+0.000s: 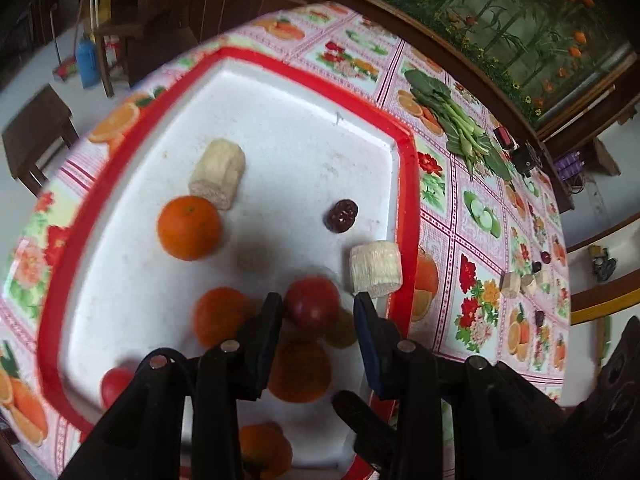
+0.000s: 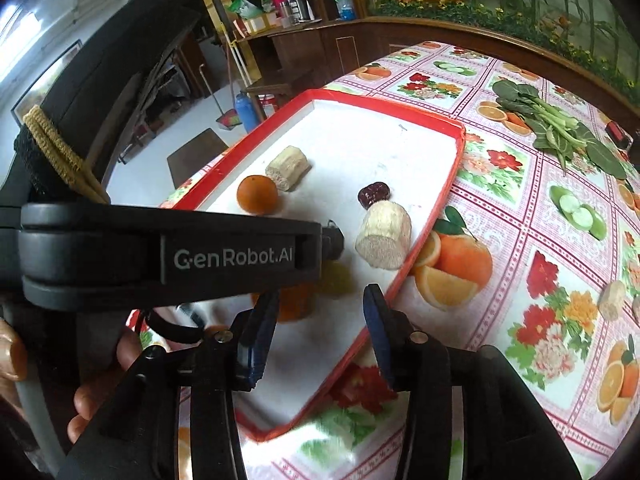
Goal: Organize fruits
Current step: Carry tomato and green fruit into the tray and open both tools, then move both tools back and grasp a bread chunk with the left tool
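A white tray with a red rim (image 1: pixel 408 200) (image 2: pixel 452 184) lies on the flowered tablecloth. In it are an orange (image 1: pixel 188 227) (image 2: pixel 257 195), two pale sugarcane pieces (image 1: pixel 218 174) (image 1: pixel 375 267) (image 2: pixel 384 240), a dark red date (image 1: pixel 341 216) (image 2: pixel 373 194) and more oranges (image 1: pixel 220 316) near the front. My left gripper (image 1: pixel 318 308) is open over a red round fruit (image 1: pixel 312 296) that rests on the tray; only the left pad is close to it. My right gripper (image 2: pixel 320 312) is open above the tray's near edge, with nothing between its fingers.
Leafy greens (image 1: pixel 456 124) (image 2: pixel 560 128) lie on the table beyond the tray. Loose sugarcane pieces (image 1: pixel 524 282) (image 2: pixel 612 300) and dates (image 1: pixel 540 316) sit to the right. The left gripper's housing (image 2: pixel 168 256) and a person's fingers (image 2: pixel 100 380) fill the right wrist view's left side.
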`<control>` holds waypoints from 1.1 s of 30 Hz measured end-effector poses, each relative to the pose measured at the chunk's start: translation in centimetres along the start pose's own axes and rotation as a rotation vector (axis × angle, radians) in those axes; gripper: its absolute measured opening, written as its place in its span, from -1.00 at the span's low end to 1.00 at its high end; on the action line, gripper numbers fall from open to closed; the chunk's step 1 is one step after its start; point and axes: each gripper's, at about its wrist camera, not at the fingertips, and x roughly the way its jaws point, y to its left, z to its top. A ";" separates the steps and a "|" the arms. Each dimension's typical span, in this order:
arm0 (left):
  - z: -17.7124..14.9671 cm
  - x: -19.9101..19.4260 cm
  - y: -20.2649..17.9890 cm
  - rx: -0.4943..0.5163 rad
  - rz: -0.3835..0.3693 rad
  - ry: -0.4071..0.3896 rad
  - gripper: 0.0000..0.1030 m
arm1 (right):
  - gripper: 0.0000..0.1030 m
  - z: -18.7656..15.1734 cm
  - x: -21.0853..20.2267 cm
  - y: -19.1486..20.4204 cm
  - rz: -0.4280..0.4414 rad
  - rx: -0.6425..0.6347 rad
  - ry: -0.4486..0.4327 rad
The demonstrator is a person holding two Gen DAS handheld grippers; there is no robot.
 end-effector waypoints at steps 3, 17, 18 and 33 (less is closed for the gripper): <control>-0.6 -1.2 -1.0 0.046 0.033 -0.050 -0.20 | -0.16 -0.9 -1.1 -0.2 -0.004 -0.008 -0.004; -4.9 -2.4 -7.5 0.187 0.061 -0.083 -0.01 | -0.16 -7.1 -6.1 -5.3 -0.022 0.123 0.000; -5.3 -2.1 -8.2 0.199 0.058 -0.075 0.00 | -0.16 -7.4 -6.4 -6.2 -0.030 0.143 -0.002; -6.4 3.9 -21.2 0.450 0.067 -0.031 0.05 | -0.14 -11.4 -13.9 -21.8 -0.211 0.432 -0.105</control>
